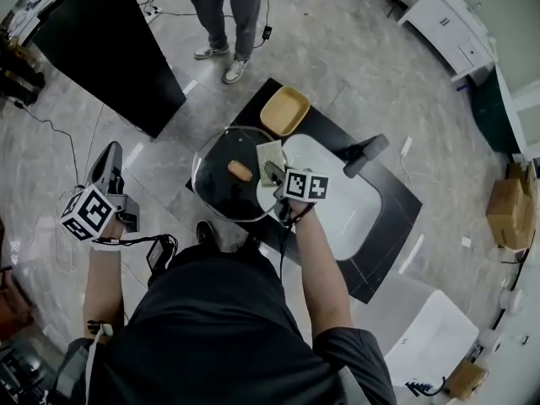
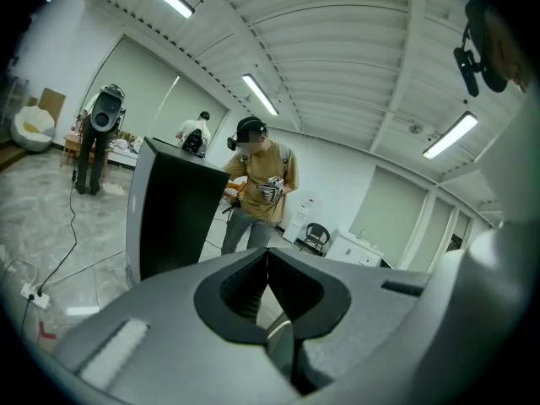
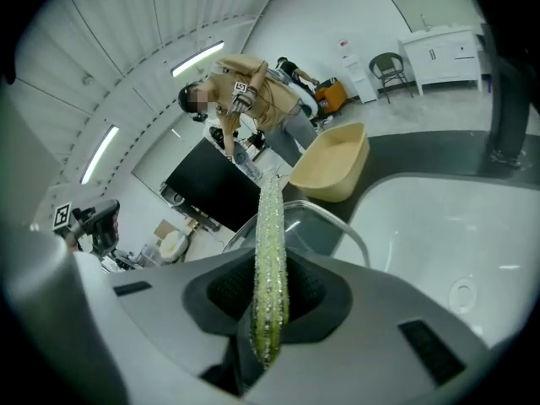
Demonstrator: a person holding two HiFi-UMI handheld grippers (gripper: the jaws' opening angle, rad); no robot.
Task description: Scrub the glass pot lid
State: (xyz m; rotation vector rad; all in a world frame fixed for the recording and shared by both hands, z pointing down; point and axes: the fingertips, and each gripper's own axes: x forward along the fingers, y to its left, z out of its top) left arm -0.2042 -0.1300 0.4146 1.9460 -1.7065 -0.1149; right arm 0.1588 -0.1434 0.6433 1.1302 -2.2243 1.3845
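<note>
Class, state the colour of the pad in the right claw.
The pad is pale green, sparkly; right gripper view shows it best.

The T-shirt is black and short-sleeved. The grey left gripper and right gripper each bear a black-and-white marker cube; a black cable trails from the left.

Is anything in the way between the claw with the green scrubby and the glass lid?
Nothing visible is. The right claw is shut on the green scrubby, and the scrubby points straight at the glass lid with no other thing between.
</note>
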